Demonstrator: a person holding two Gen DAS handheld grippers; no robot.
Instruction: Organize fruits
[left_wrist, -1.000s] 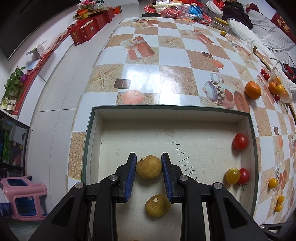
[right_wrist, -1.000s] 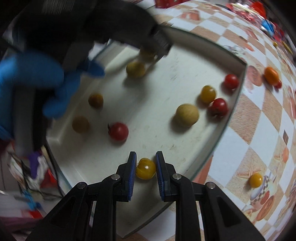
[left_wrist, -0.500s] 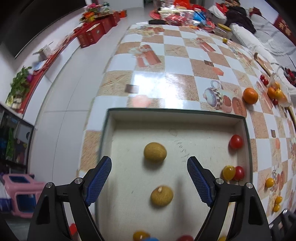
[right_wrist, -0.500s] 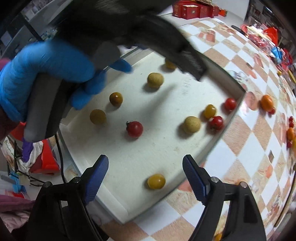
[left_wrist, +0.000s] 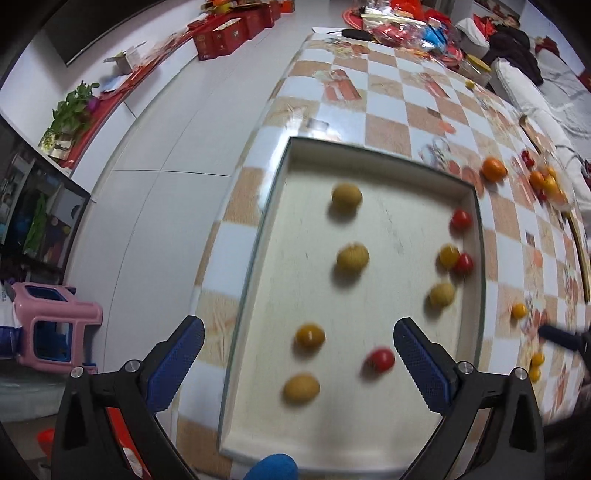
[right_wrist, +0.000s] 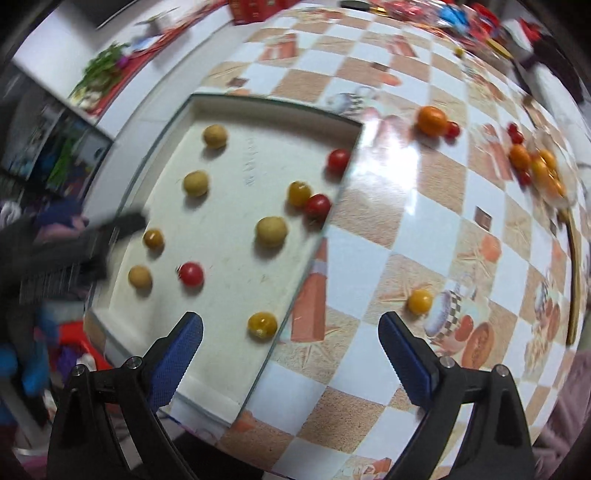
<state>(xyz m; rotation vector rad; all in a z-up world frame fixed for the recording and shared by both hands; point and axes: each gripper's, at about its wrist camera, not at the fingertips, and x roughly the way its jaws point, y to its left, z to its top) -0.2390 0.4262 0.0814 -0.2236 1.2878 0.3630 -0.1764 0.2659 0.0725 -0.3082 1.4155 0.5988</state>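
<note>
The checkered-cloth desk (right_wrist: 373, 236) carries a shallow white rectangular tray (right_wrist: 236, 266). The right view takes in the tray's near right corner, where a yellow cherry tomato (right_wrist: 262, 325) lies; the left view misses it. Ten fruits sit in the tray: four pale tan round ones, three yellow tomatoes, three red tomatoes (right_wrist: 191, 273). Both the left gripper (left_wrist: 298, 363) and right gripper (right_wrist: 291, 347) have just been opening; their fingers are spread wide, nothing between.

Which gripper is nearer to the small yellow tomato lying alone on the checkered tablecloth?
Right. The right gripper hangs just beside the small yellow tomato; the left gripper hangs over the white tray, farther away.
</note>
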